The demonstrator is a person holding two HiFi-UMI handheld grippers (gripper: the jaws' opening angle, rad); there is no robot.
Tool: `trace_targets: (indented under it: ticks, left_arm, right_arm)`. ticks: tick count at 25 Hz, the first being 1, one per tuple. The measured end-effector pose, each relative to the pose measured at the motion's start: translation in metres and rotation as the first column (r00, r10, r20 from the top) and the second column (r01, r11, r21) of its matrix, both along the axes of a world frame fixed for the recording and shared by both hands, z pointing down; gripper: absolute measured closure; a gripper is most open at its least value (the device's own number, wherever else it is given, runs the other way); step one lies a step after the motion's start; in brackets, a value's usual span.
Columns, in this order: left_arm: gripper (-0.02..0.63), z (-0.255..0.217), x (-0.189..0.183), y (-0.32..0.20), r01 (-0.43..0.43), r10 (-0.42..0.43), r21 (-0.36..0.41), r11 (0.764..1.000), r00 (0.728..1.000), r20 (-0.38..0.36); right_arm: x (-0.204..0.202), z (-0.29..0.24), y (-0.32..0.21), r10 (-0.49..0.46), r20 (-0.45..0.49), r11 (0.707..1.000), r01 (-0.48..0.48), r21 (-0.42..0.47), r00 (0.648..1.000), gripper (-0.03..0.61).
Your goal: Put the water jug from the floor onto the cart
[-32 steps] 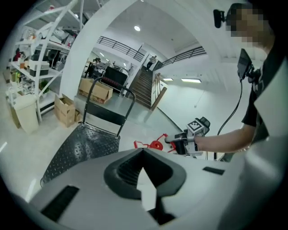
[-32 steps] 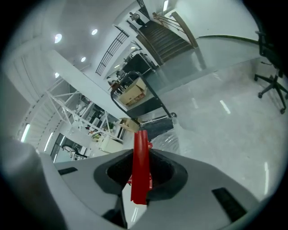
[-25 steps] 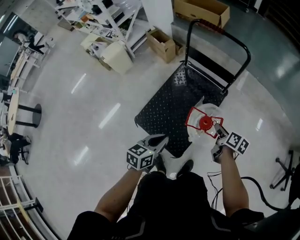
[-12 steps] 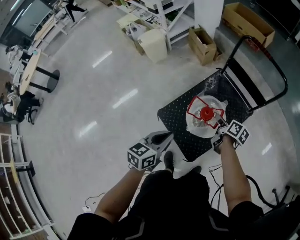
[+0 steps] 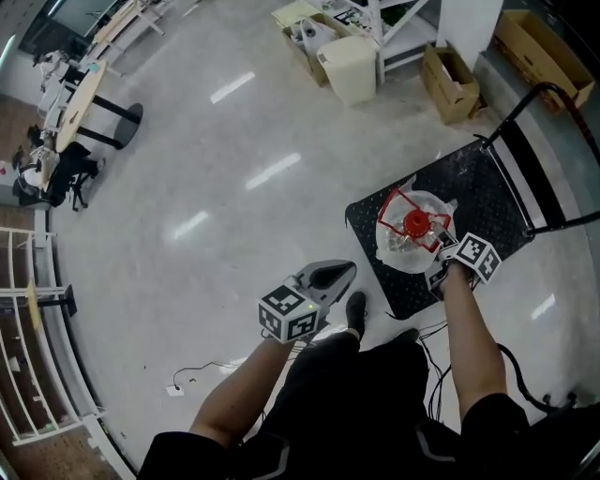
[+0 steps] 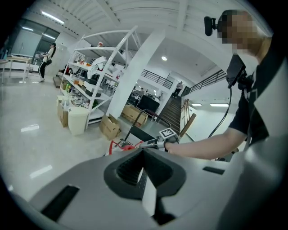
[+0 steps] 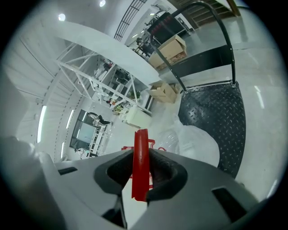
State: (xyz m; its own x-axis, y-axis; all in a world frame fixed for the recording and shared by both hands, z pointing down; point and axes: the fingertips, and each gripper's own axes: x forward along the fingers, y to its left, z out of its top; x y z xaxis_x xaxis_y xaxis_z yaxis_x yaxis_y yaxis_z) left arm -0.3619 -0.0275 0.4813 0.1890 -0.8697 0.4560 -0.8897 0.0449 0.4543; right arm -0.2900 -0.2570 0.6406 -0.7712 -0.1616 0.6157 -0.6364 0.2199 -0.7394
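Note:
The water jug (image 5: 411, 246) is clear, with a red cap and a red carrying frame. It is over the near left part of the cart's black studded deck (image 5: 473, 192); I cannot tell whether it rests on the deck. My right gripper (image 5: 442, 262) is shut on the jug's red handle (image 7: 140, 164), and the jug's body (image 7: 191, 140) bulges just beyond the jaws. My left gripper (image 5: 336, 274) is shut and holds nothing. It hovers over the bare floor left of the cart. In the left gripper view the jug's red frame (image 6: 120, 144) shows ahead.
The cart's black push handle (image 5: 553, 103) rises at its far end. Cardboard boxes (image 5: 448, 82), a white bin (image 5: 351, 67) and white shelving (image 5: 380, 19) stand beyond it. My shoes (image 5: 357, 310) are by the cart's near corner. Cables (image 5: 192, 375) trail on the floor.
The right gripper has carried the jug from the cart's near edge further in over the deck. The head view has swung left, so the cart now lies further right. The left gripper stays shut.

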Motion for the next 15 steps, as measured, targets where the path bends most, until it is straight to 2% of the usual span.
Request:
trace_targets:
  ticks: [4, 11, 15]
  left_arm:
    - [0.612, -0.005, 0.004, 0.006, 0.046, -0.045, 0.019, 0.999, 0.998, -0.052]
    - [0.612, 0.001, 0.002, 0.006, -0.013, 0.014, 0.026, 1.000, 0.999, -0.035]
    - [0.612, -0.001, 0.014, -0.002, -0.049, 0.050, 0.020, 0.999, 0.998, -0.031]
  right_arm:
    - [0.015, 0.005, 0.004, 0.015, 0.008, 1.000, -0.015, 0.007, 1.000, 0.494]
    - [0.056, 0.019, -0.009, 0.066, -0.096, 0.997, -0.062, 0.043, 0.993, 0.494]
    - [0.068, 0.021, -0.012, 0.061, -0.099, 0.997, -0.057, 0.045, 0.993, 0.493]
